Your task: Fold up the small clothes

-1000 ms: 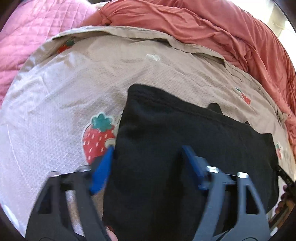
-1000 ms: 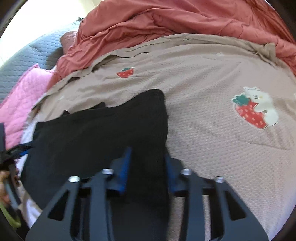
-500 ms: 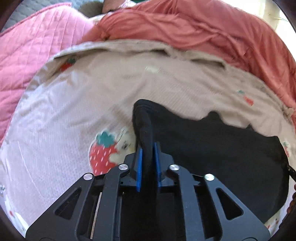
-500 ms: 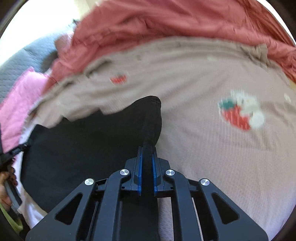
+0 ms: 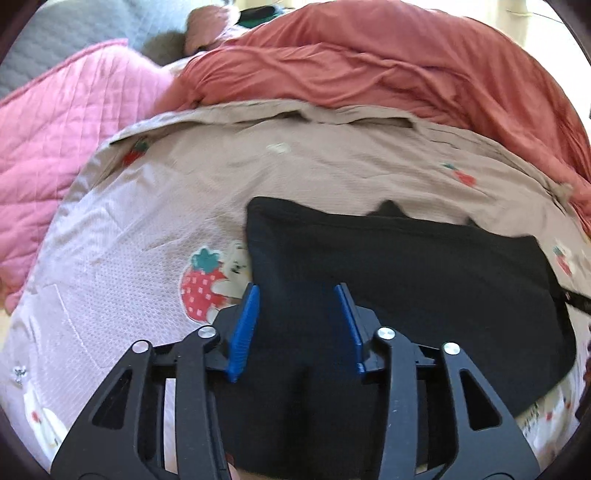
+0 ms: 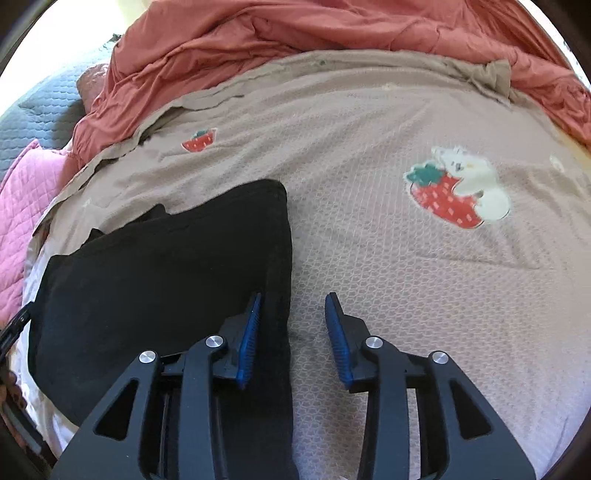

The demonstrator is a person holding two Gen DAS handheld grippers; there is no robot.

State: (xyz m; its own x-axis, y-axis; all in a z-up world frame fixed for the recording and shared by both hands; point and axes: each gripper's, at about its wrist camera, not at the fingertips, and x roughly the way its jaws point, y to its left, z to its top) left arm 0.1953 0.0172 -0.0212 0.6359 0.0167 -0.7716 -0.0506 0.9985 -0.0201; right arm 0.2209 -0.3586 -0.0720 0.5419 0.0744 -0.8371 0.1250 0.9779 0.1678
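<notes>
Black garment [image 5: 406,280] lay flat on strawberry-print beige sheet [image 5: 166,221]. Left gripper [image 5: 299,291] jaws just opened, parted over garment's left edge, nothing pinched. Right gripper [image 6: 293,299] likewise just opened, straddling garment's right edge. Red duvet [image 6: 295,33] bunched beyond sheet.

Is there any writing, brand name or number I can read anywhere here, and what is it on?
None: no words, brands or numbers are legible.
The beige bedspread carries only strawberry pictures, no lettering.
The black garment shows no label or print.
</notes>
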